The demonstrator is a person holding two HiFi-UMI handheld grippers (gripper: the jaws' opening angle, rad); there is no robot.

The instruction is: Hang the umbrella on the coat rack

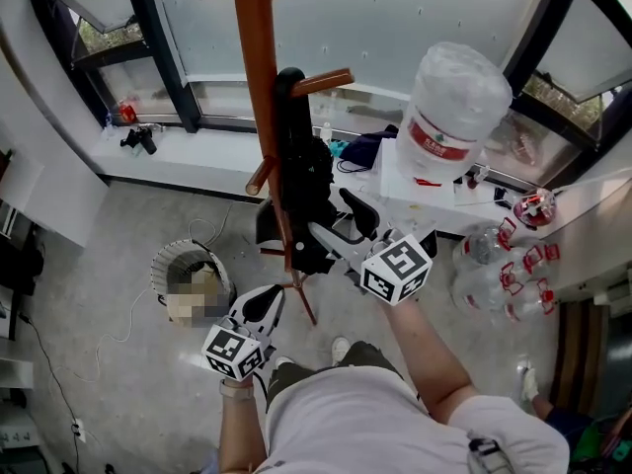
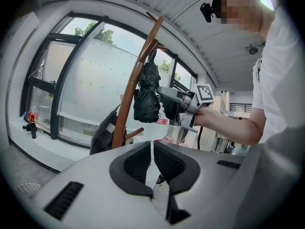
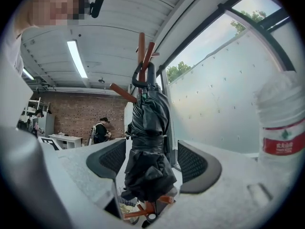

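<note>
While the umbrella (image 3: 147, 142) hangs on the coat rack (image 1: 259, 87), the right tongs (image 3: 151, 159) gape wide around it, pads clear; the left tongs (image 2: 152, 163) sit nearly closed, empty.

Head view looks down; all share the coat rack (image 1: 259, 87).

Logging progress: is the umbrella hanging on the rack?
Hanging: umbrella handle hooks a coat rack peg; right gripper jaws stand apart, not pressing it.

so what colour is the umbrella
The umbrella is black, clearest in the right gripper view.
</note>
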